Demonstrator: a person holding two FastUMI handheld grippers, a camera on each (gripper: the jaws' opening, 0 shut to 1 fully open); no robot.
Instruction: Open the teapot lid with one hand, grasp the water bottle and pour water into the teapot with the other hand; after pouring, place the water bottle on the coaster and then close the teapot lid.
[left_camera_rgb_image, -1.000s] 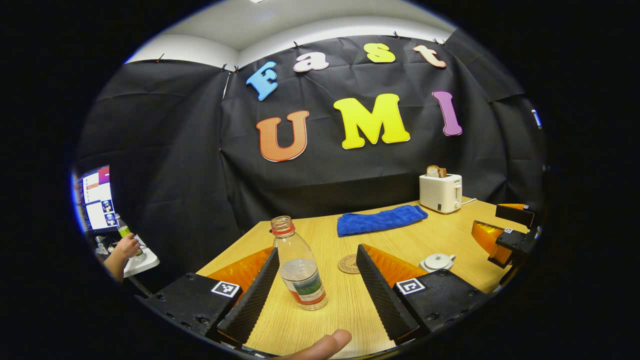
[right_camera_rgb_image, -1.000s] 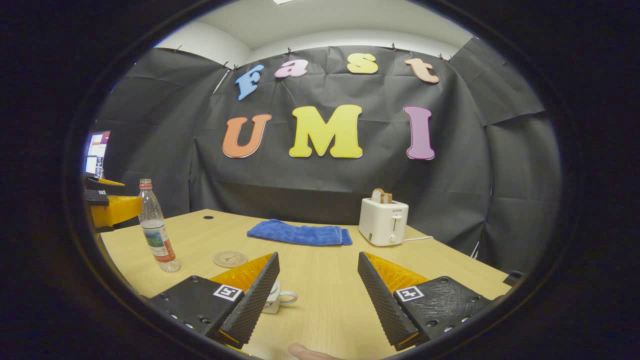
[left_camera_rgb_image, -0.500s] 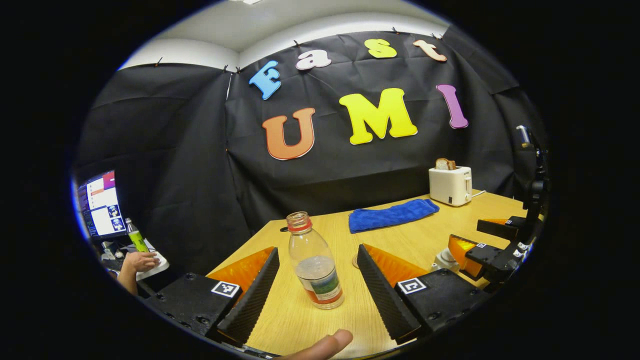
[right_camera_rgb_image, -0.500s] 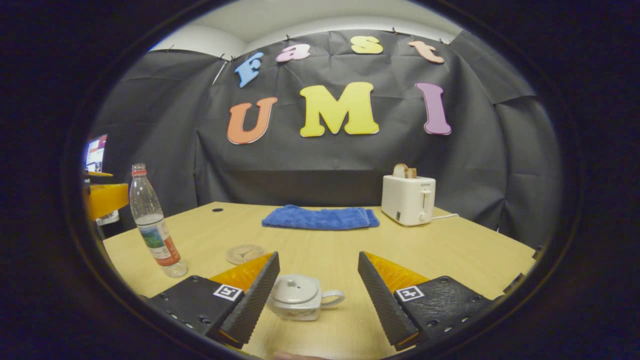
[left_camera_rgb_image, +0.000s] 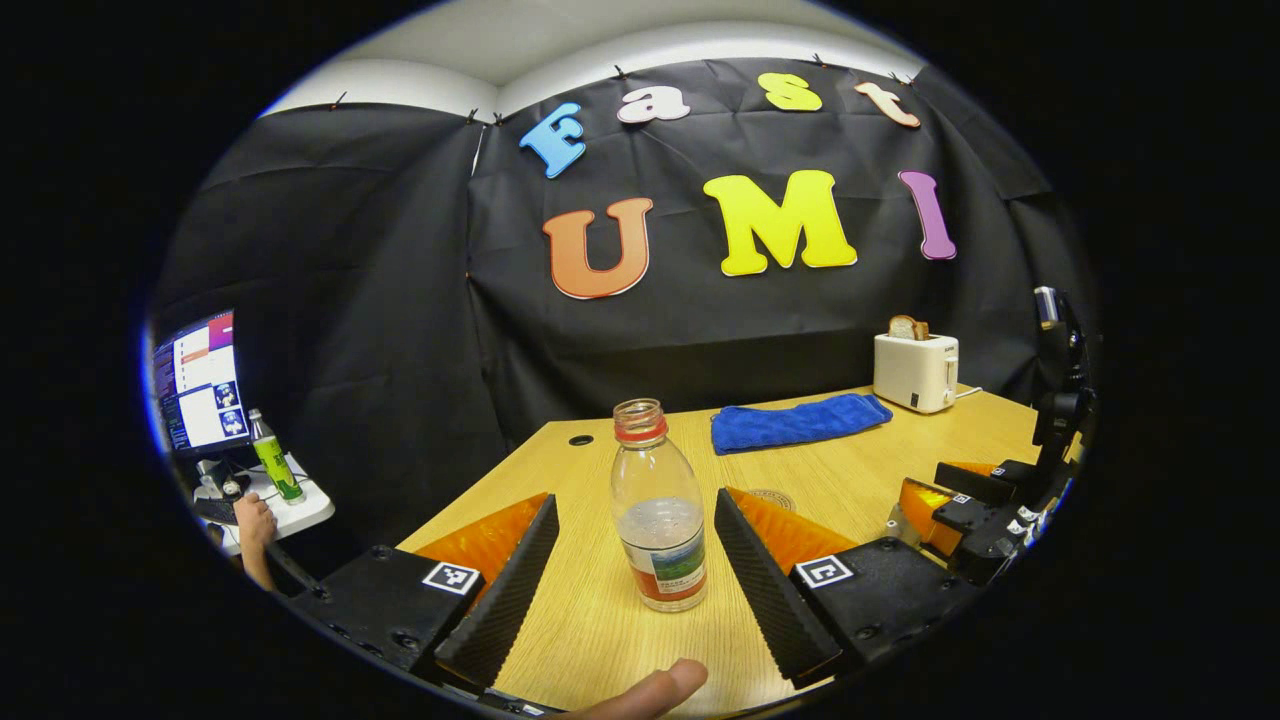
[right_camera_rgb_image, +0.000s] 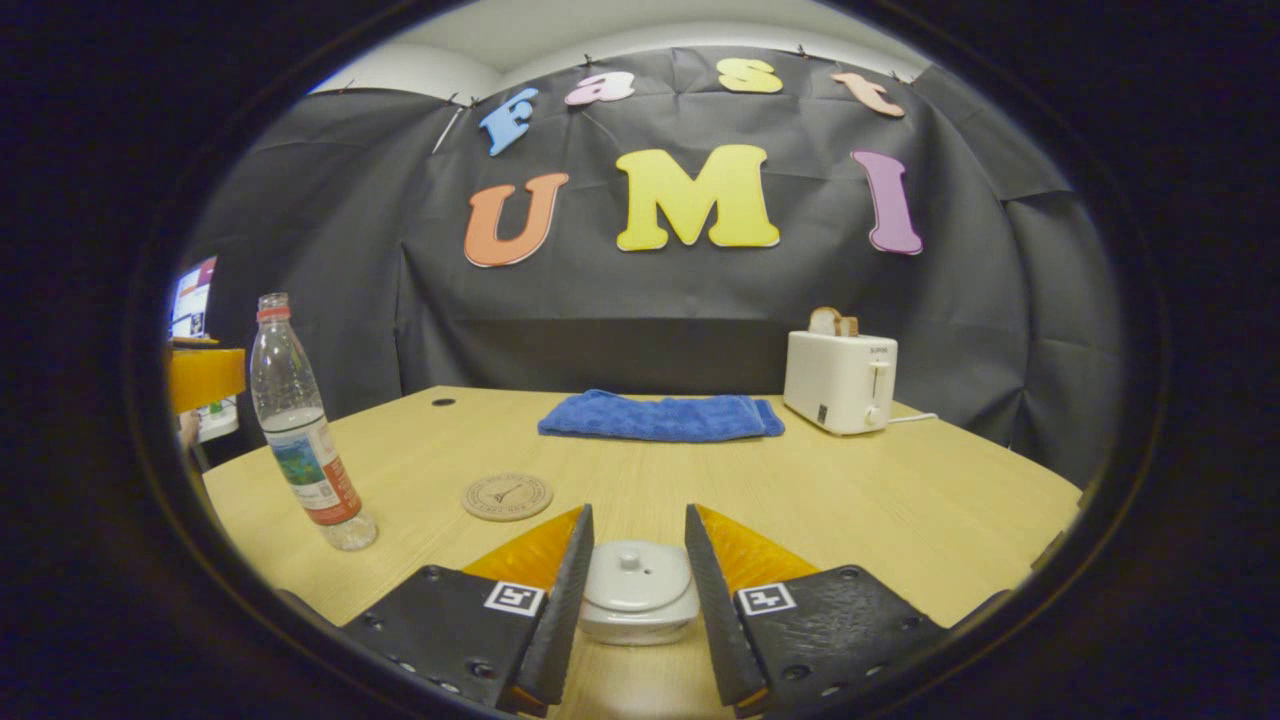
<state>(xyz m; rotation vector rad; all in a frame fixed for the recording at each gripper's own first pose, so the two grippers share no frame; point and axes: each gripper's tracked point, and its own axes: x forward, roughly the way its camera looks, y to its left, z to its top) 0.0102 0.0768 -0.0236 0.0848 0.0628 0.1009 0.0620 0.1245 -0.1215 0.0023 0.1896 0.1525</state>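
In the left gripper view a clear, capless water bottle (left_camera_rgb_image: 657, 510) with a red neck ring stands upright on the wooden table (left_camera_rgb_image: 590, 640). My left gripper (left_camera_rgb_image: 635, 500) is open, and the bottle sits between its fingers with a gap on each side. The round coaster (left_camera_rgb_image: 772, 494) peeks out behind the right-hand finger. In the right gripper view my right gripper (right_camera_rgb_image: 637, 512) has both fingers against the sides of the white teapot lid (right_camera_rgb_image: 635, 578); the handle is hidden. The bottle (right_camera_rgb_image: 300, 440) and coaster (right_camera_rgb_image: 507, 496) lie to the left. The right gripper (left_camera_rgb_image: 960, 500) also appears at the far right of the left gripper view.
A folded blue towel (right_camera_rgb_image: 660, 415) and a white toaster (right_camera_rgb_image: 840, 380) holding bread stand at the back of the table. Off the table's left edge are a monitor (left_camera_rgb_image: 195, 385), a green bottle (left_camera_rgb_image: 270, 465) and a person's hand (left_camera_rgb_image: 250, 520).
My left gripper has moved in so the bottle now stands centred between its fingers. My right gripper has swung over the teapot and narrowed its fingers onto the lid.
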